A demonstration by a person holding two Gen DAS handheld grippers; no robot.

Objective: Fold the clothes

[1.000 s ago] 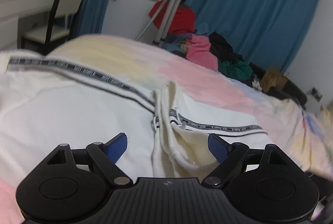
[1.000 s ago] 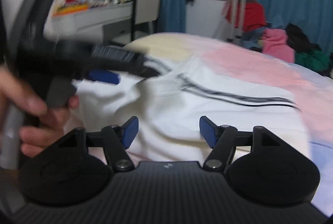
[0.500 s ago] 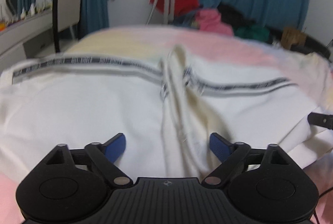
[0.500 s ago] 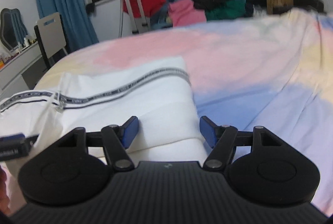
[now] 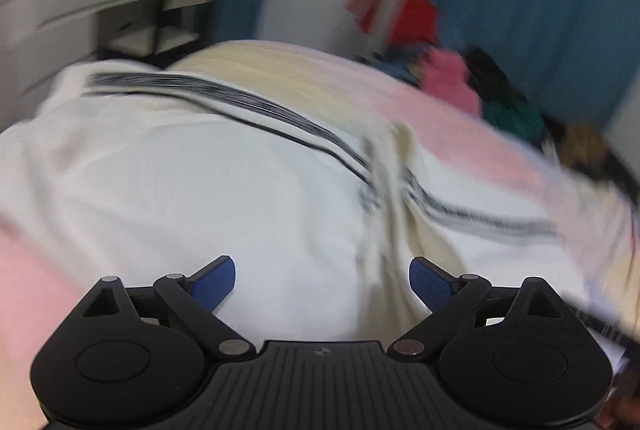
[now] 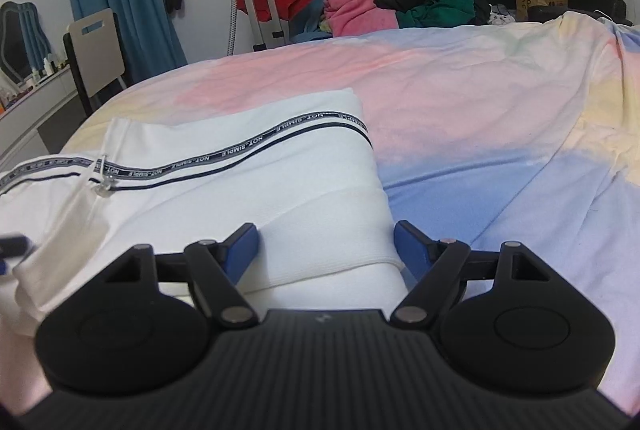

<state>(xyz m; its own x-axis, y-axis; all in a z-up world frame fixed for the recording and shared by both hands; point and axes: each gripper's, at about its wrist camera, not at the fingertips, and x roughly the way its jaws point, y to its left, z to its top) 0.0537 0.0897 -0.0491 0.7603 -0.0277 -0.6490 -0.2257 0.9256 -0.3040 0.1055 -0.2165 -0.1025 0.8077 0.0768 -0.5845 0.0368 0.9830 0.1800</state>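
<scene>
Soft, even indoor light, no hard shadows or glare. The left wrist view is smeared by motion blur beyond the sharp left claw [image 5: 322, 284]. The right wrist view is crisp, edges bowed by fisheye.

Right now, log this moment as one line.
task: fold clothes | left gripper: open | right gripper: open, over ribbed hem | white striped cotton garment: flat on pastel bedsheet, unheld
</scene>
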